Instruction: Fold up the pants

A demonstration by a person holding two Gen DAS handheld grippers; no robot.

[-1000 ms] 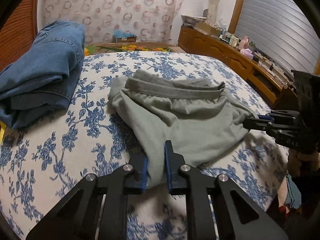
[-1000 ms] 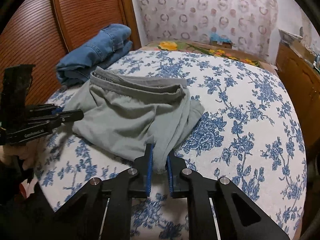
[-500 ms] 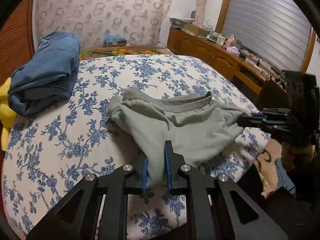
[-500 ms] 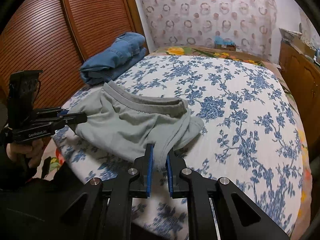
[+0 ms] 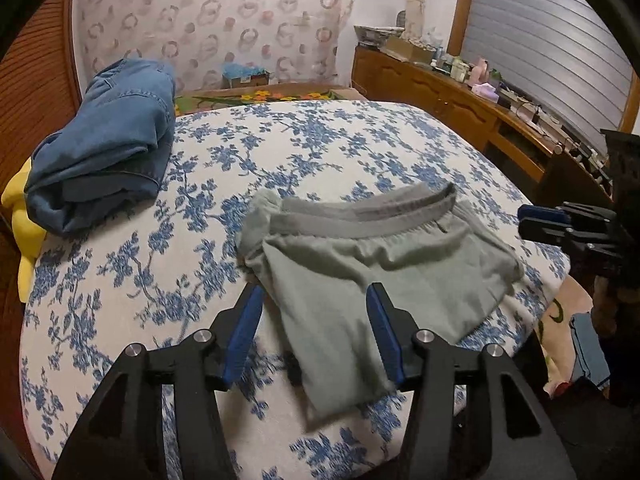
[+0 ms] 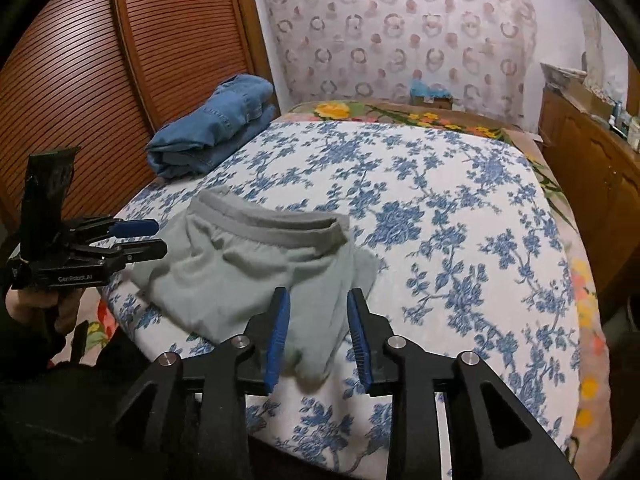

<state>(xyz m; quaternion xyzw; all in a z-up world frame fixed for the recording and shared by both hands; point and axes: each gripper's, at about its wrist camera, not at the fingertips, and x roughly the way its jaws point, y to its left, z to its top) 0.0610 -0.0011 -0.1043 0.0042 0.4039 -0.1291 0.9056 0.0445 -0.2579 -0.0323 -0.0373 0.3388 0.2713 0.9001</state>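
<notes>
Grey-green pants point(image 5: 384, 276) lie folded on the blue-flowered bed cover point(image 5: 132, 280), waistband on the far side. My left gripper point(image 5: 314, 294) stands over their near left corner; its jaws are opening and the blue pads point(image 5: 244, 328) are clear of the cloth between them. In the right wrist view the pants point(image 6: 248, 272) lie near the bed's front left edge. My right gripper point(image 6: 318, 298) hangs over their near right corner, its jaws opening too, cloth between them but not pressed. Each gripper shows in the other's view: the right point(image 5: 540, 220) and the left point(image 6: 136, 238).
Folded blue jeans point(image 5: 104, 148) rest at the far left of the bed, a yellow cloth point(image 5: 22, 216) beside them. A slatted wooden wardrobe door point(image 6: 80, 80) stands left of the bed, and a cluttered wooden dresser point(image 5: 472, 108) runs along the right.
Both grippers let go of the pants' near corners and their jaws spread apart. The pants, pulled toward the bed's near edge, now lie loose on the cover.
</notes>
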